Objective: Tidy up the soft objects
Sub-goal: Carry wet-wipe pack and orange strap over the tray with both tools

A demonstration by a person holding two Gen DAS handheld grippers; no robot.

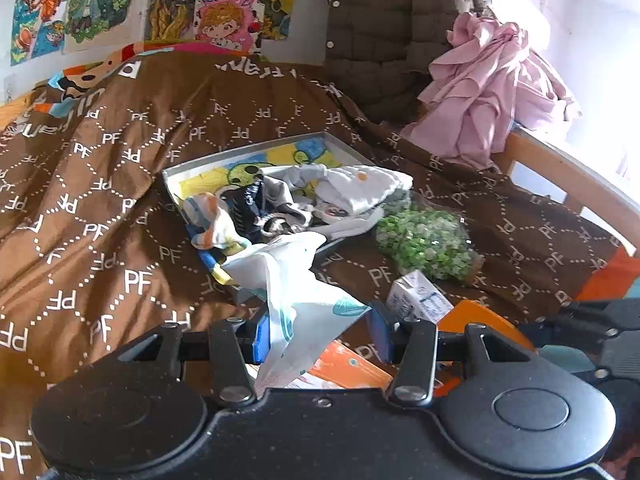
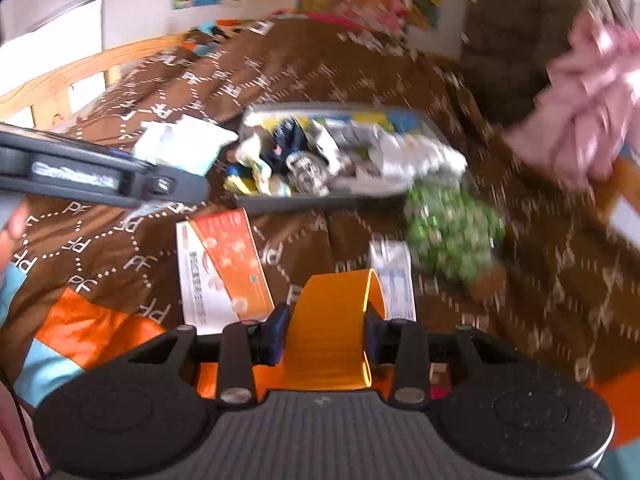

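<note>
Two tongs hold things: the left tongs (image 1: 318, 338) clamp a white cloth (image 1: 296, 304), the right tongs (image 2: 326, 334) clamp an orange strip (image 2: 328, 328), tray (image 1: 344, 148) at 12 o'clock.

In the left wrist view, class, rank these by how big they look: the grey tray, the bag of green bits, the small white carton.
1. grey tray, clearly largest.
2. bag of green bits.
3. small white carton, smallest in the picture even though it lies nearest the camera, so the ranking looks safe.
</note>
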